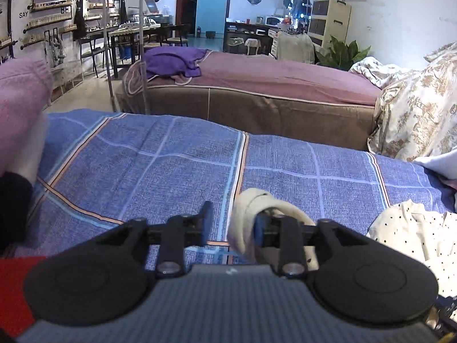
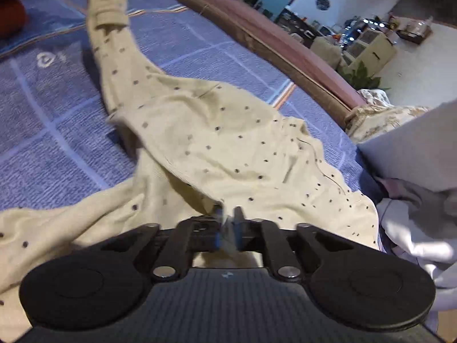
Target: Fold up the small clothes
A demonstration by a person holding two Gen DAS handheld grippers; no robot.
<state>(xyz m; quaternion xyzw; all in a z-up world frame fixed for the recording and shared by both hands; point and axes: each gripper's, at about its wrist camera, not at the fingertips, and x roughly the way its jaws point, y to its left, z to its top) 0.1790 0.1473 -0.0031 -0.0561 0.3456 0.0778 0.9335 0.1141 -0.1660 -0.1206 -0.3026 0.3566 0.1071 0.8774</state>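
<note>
A cream garment with small dark dots [image 2: 228,143] lies crumpled on the blue checked bedspread [image 2: 42,114]. My right gripper [image 2: 228,228] is shut on the garment's near edge, with cloth pinched between the blue pads. One sleeve [image 2: 111,14] rises toward the top left. In the left wrist view, that sleeve's cuff [image 1: 245,208] is looped over the right finger [image 1: 258,228] of my left gripper [image 1: 232,224]. Its jaws stand about half apart with nothing pressed between them. The garment's body [image 1: 408,228] shows at the lower right.
A person's pink sleeve [image 1: 20,100] and something red [image 1: 14,285] are at the left. A second bed with a mauve cover [image 1: 271,77] and purple cloth [image 1: 174,60] stands beyond. A floral duvet [image 1: 414,108] and pale clothes [image 2: 414,214] crowd the right.
</note>
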